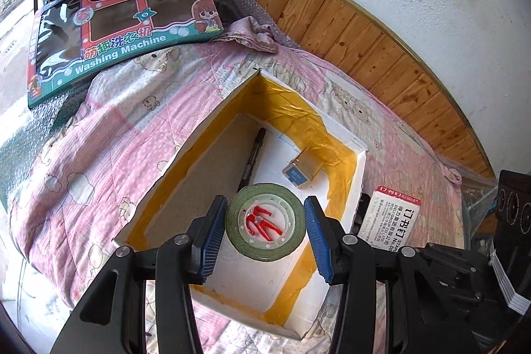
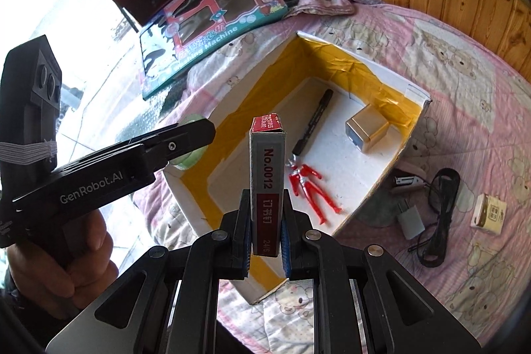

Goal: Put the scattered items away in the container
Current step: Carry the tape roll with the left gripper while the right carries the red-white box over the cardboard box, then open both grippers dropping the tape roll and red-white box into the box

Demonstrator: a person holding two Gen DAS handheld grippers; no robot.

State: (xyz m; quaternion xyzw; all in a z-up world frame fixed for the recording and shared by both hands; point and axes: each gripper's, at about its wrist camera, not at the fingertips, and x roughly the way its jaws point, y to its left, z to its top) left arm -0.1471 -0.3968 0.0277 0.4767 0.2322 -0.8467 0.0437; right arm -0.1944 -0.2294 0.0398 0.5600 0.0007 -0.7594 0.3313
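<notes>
My left gripper (image 1: 265, 200) is shut on a green tape roll (image 1: 265, 249) and holds it above the near part of the white foam box (image 1: 360, 175), which is lined with yellow tape. On the box floor lie a black pen (image 1: 254, 155), a small gold and blue carton (image 1: 300, 171) and a red toy figure (image 2: 312, 188). My right gripper (image 2: 265, 204) is shut on an upright red and white staple box (image 2: 267, 168) over the near edge of the foam box (image 2: 411, 135). The tape roll (image 2: 190, 151) shows partly behind the left gripper's finger.
Right of the foam box, on the pink quilt (image 2: 464, 72), lie a stapler (image 2: 406, 181), a white charger (image 2: 411, 219), a black cable (image 2: 438, 214) and a small yellow carton (image 2: 491, 214). Toy boxes (image 2: 212, 32) stand at the back left. A hand (image 2: 66, 254) holds the left gripper.
</notes>
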